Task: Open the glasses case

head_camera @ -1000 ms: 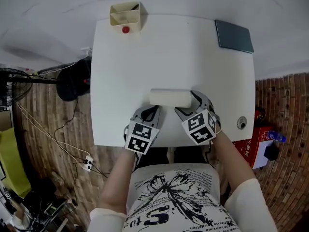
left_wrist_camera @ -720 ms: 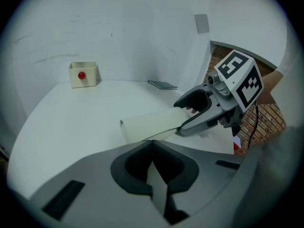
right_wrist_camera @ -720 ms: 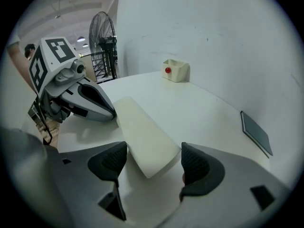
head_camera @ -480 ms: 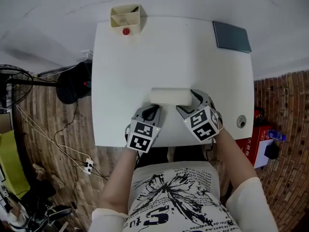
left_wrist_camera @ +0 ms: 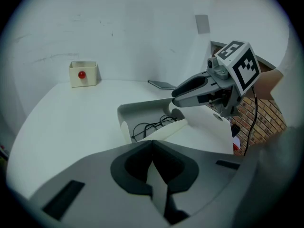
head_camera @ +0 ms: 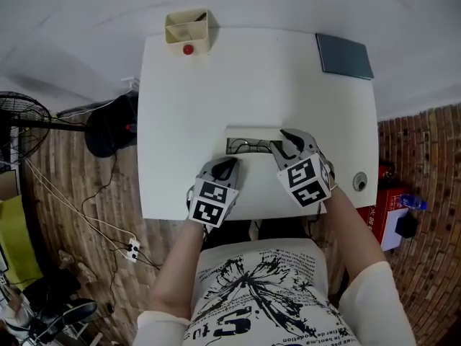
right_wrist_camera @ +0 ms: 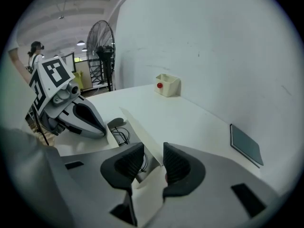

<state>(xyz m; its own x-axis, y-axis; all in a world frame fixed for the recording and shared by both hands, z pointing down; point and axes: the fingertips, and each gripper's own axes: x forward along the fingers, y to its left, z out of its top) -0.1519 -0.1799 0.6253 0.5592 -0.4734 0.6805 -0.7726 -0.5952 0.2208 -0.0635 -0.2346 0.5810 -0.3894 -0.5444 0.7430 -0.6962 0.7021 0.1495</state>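
The white oblong glasses case (head_camera: 245, 132), shut a second earlier, is now opened near the front edge of the white table (head_camera: 216, 85), dark glasses (head_camera: 248, 147) exposed inside. Its base is clamped by the left tongs (head_camera: 226, 166); its lifted lid is pinched by the right tongs (head_camera: 288, 142), whose jaws have just been closing.

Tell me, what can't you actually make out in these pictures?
Glasses: partly hidden by the near edge of the glasses case, left gripper view.
Beige box: contents too small to tell, head view.
Dark slab: what it is, no detail, head view.
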